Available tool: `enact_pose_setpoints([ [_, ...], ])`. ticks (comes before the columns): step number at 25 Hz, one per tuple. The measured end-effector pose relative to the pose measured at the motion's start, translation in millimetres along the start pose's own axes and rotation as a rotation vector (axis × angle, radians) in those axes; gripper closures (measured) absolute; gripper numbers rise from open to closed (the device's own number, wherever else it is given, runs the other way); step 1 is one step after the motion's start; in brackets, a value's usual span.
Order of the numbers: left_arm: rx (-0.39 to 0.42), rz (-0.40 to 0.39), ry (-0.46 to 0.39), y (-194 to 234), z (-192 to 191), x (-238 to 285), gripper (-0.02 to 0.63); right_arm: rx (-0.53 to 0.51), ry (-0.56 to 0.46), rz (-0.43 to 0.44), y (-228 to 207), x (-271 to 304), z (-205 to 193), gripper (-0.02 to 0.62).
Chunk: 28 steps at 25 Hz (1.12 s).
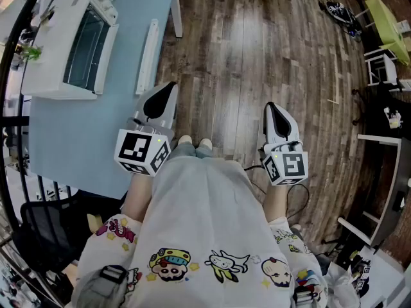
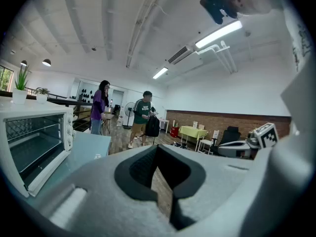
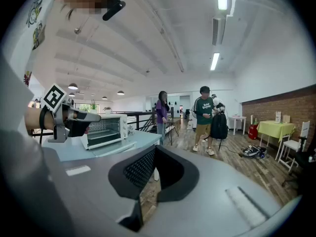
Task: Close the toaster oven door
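Nearest, left gripper (image 1: pixel 166 90) and right gripper (image 1: pixel 271 110) hover empty, fingers closed; best to push the open toaster oven door (image 1: pixel 87 47) up evenly from beneath.

The head view looks steeply down over the person's lap (image 1: pixel 192 197), with the toaster oven (image 1: pixel 70 43) at its upper left on the tabletop (image 1: pixel 77 140). The left gripper view rides the left hand-held gripper (image 1: pixel 168 88) and faces level across the room, close beside the toaster oven (image 2: pixel 32 142). The right gripper view, on the right hand-held gripper (image 1: pixel 271 108), faces likewise from farther off. Both show that toaster oven (image 3: pixel 103 131) and the two standing people (image 3: pixel 205 117) beyond it.
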<state>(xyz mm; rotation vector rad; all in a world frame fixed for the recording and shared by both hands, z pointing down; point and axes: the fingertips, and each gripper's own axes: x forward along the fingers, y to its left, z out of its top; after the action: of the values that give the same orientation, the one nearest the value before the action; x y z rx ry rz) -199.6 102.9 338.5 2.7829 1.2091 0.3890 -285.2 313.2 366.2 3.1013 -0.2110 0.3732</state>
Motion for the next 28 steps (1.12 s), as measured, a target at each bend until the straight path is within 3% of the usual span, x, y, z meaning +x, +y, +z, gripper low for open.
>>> enact_pose_setpoints([
  [16,-0.009,0.043,0.038,-26.8,-16.5,2.2,0.606,0.118,-0.010,-0.004,-28.6,-17.9,-16.1,0.564],
  [19,-0.013,0.045,0.036,-20.0,-16.7,10.7,0.600,0.128,-0.009,0.006,-29.1,-8.7,-16.8,0.533],
  [28,-0.026,0.031,-0.006,33.6,-3.5,69.7,0.572,0.108,-0.005,0.018,-40.3,68.7,-4.9,0.517],
])
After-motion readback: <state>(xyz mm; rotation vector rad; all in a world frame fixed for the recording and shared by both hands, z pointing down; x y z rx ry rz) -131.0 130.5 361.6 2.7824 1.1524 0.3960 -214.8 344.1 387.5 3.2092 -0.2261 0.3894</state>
